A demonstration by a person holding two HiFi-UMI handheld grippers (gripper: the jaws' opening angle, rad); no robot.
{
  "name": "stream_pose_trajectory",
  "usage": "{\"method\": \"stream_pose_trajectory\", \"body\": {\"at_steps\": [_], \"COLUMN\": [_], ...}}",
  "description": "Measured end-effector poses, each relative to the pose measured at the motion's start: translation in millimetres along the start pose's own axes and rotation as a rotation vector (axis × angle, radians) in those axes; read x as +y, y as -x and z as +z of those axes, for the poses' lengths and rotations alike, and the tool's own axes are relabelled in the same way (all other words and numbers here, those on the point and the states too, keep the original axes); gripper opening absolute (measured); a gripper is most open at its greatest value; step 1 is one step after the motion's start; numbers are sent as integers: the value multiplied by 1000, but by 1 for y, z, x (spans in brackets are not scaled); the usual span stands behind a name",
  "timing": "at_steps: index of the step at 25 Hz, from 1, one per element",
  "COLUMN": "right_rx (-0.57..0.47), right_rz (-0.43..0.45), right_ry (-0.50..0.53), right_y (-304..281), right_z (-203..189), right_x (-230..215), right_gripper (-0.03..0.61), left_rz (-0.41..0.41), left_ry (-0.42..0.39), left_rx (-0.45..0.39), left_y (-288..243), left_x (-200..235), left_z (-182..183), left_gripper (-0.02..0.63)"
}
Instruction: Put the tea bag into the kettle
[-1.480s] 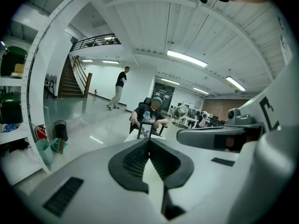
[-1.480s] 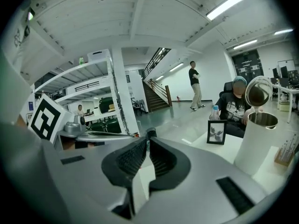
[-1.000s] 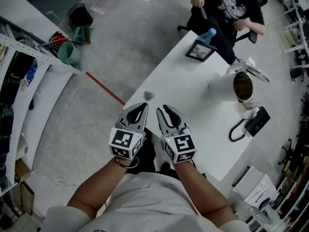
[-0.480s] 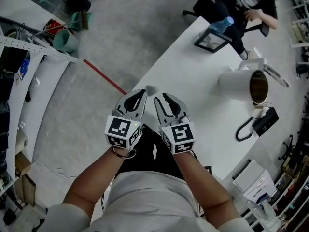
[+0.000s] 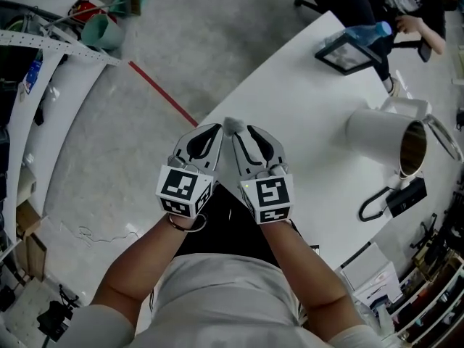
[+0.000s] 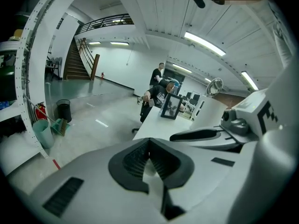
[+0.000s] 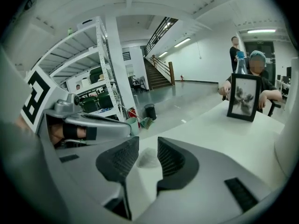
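A small grey-white tea bag lies on the white table near its front-left edge. Both grippers hover side by side just short of it, tips pointing at it. My right gripper has its jaws opening, and in the right gripper view the tea bag sits on the table just beyond the gap, touching neither pad. My left gripper is beside it with its pads meeting at the tip. The white kettle stands at the table's right, lid swung open.
A kettle base with a black cord lies near the kettle. A framed picture and a blue bottle stand at the far end, where a person sits. Metal shelving lines the floor on the left.
Both grippers have moved forward until their tips reach the tea bag, which lay a little ahead of them before. The right jaws have spread wider.
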State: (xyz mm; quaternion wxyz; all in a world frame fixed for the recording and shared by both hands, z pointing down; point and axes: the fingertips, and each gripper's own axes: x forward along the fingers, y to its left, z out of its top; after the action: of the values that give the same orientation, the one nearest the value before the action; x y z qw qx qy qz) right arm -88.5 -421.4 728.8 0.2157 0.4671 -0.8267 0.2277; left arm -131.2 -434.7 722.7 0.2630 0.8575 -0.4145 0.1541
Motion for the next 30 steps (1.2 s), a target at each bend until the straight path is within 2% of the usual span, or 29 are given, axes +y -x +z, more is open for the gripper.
{"method": "stream_pose_trajectory", "body": {"at_steps": [8,14,21,30], "right_rx": [37,68,73,51], "right_rz": [18,-8,-15,-14], "right_ry": [7,17,31,23], "right_y": [-16,-21,-21,-2], "right_z": [-15,-24,-29,-14], "right_x": [-1,-5,-2,3], "right_gripper": [127,124,21,14], "left_rz": [26,38,31,26], "left_ry": [22,25,32,4], "left_rx": [-3,8,7,-11], "left_y": [-8,-9,-6,5], "left_x": [4,12,10,-2], "left_z": [-10,-17,-20,-5], "left_gripper": [8,8,8,8]}}
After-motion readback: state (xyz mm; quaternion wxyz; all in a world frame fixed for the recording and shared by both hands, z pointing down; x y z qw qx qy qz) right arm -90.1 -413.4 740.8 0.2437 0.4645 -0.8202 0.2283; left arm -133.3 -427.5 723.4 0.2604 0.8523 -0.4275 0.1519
